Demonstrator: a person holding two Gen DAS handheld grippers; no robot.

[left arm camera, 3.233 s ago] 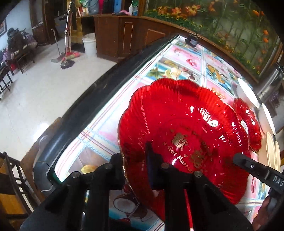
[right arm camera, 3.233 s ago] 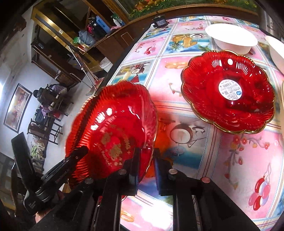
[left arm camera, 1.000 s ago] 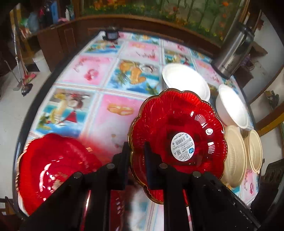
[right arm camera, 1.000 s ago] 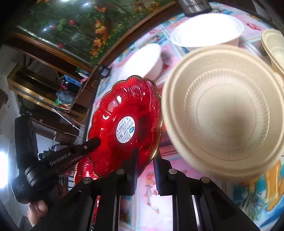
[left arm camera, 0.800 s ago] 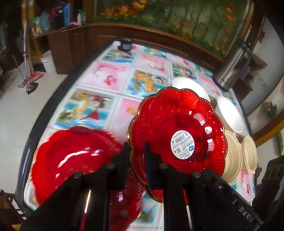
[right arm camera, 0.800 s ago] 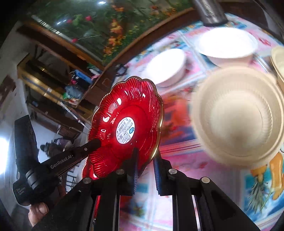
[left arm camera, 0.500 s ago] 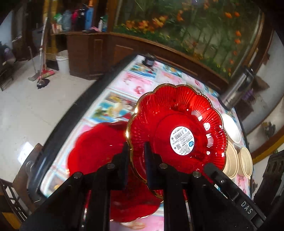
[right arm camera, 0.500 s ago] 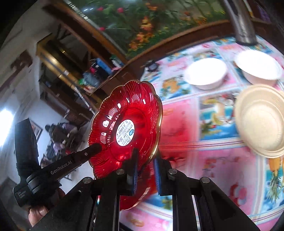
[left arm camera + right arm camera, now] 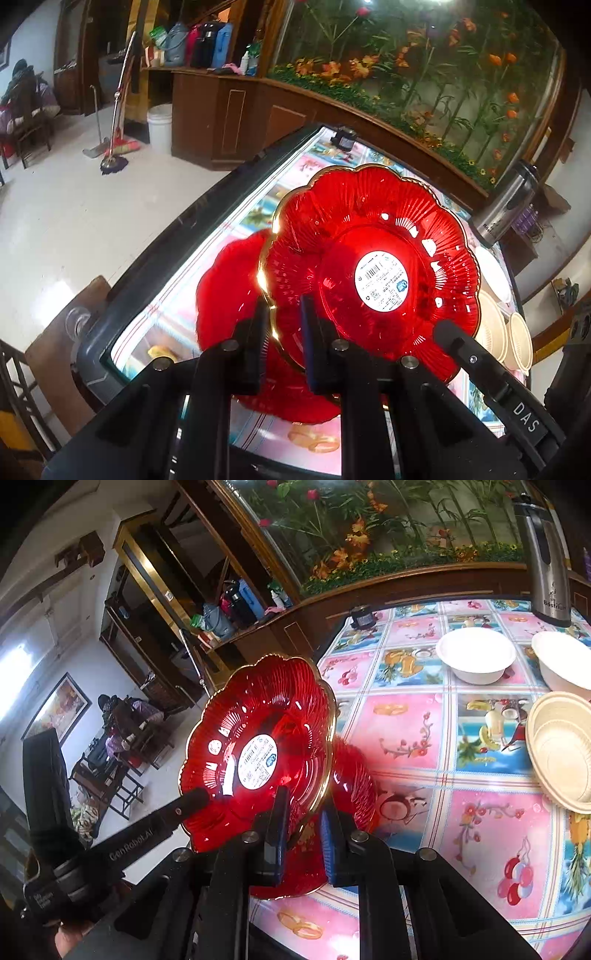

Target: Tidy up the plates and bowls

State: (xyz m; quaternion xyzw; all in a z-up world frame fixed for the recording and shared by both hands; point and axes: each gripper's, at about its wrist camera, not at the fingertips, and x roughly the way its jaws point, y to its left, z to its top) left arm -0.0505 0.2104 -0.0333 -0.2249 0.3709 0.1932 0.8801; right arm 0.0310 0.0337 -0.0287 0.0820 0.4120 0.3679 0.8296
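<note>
— Since a second ago we've swung the stickered red plate point(image 9: 373, 266) over the second red plate point(image 9: 229, 291) at nine o'clock on the table point(image 9: 406, 720).
— Left claw point(image 9: 282, 332) and right claw point(image 9: 301, 827) both pinch its rim; uneven release could tip it off.

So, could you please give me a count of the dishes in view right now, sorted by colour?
Red plates: 2, the held one with the sticker and the one on the table beneath it
White bowls: 2
Beige bowls: 2
Total: 6
</note>
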